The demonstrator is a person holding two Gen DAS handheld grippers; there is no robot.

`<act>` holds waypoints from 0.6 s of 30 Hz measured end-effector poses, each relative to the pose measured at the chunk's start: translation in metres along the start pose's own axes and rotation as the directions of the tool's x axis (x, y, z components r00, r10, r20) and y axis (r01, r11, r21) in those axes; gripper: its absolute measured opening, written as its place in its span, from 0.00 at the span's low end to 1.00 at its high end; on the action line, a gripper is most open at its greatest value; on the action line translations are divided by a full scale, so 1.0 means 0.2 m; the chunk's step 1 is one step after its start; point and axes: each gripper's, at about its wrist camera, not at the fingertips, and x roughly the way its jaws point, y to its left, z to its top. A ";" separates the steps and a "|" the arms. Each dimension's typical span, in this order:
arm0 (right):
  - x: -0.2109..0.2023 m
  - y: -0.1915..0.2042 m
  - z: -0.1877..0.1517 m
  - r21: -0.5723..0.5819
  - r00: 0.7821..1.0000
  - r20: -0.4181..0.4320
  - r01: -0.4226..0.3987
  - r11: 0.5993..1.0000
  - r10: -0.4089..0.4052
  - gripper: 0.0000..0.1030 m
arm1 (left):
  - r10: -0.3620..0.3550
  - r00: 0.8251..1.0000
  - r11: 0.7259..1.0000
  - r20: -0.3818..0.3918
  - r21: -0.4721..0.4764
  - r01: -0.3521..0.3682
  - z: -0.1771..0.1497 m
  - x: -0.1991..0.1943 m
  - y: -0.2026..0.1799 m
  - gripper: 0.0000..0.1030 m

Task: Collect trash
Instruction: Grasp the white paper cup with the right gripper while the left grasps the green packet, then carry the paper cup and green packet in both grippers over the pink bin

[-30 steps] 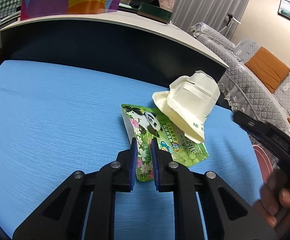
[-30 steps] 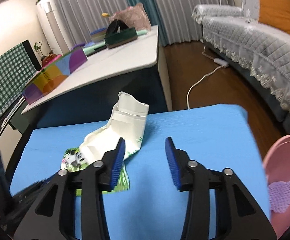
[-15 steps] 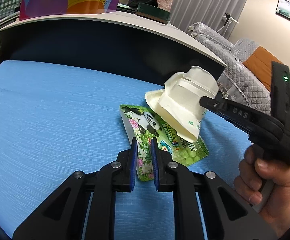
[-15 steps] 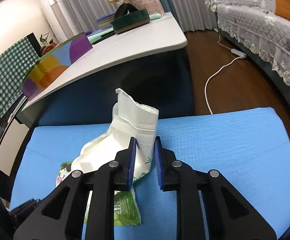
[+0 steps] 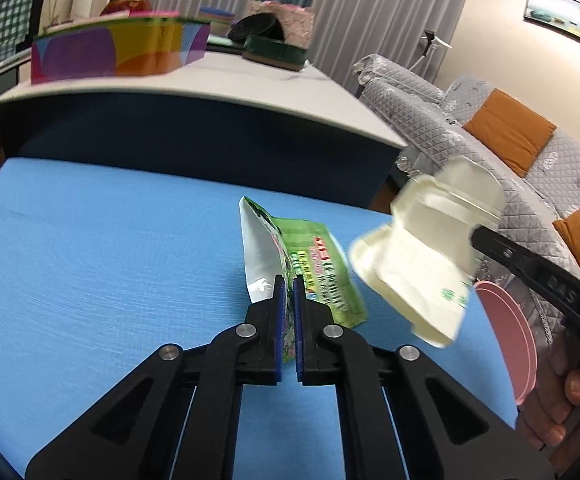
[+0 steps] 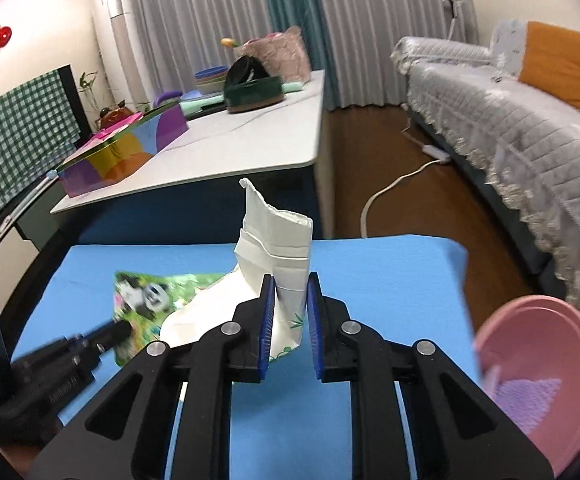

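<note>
Blue table [image 5: 89, 264] under both of your claws; pink basin [image 6: 538, 344] low at its right edge, likely the trash target, with something purple already inside. White crumpled paper carton [image 6: 277, 264] is up off the table in your right claw [image 6: 288, 320], jaws having just been closing and now narrowed onto its lower fold; only the left pad clearly presses, the right pad shows a sliver of gap, so the hold looks marginal. A fast swing toward the basin could let the carton slip or pivot out. Green panda snack bag [image 5: 310, 276] is pinched near one edge in your left claw [image 5: 286, 320], jaws nearly together, the bag tilted up. That foil is slick; an edge grip could slide off, or the flapping bag could catch the carton just beside it.
</note>
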 end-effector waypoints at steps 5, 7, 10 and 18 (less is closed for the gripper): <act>-0.27 -0.06 -0.07 -0.027 0.998 0.035 0.058 0.998 -0.057 0.16 | -0.011 0.999 0.998 0.041 0.060 0.008 0.00 -0.15 -0.09 0.01; -0.38 -0.07 -0.09 -0.038 0.996 0.052 0.076 0.996 -0.074 0.16 | -0.017 0.999 0.997 0.051 0.076 0.013 0.01 -0.19 -0.12 0.01; -0.49 -0.10 -0.09 -0.040 0.994 0.067 0.093 0.995 -0.091 0.16 | -0.028 0.997 0.995 0.068 0.102 0.021 0.01 -0.26 -0.17 0.01; -0.70 -0.12 -0.04 -0.109 0.988 0.104 0.125 0.986 -0.114 0.16 | -0.049 0.993 0.985 0.111 0.168 0.030 0.00 -0.42 -0.26 0.01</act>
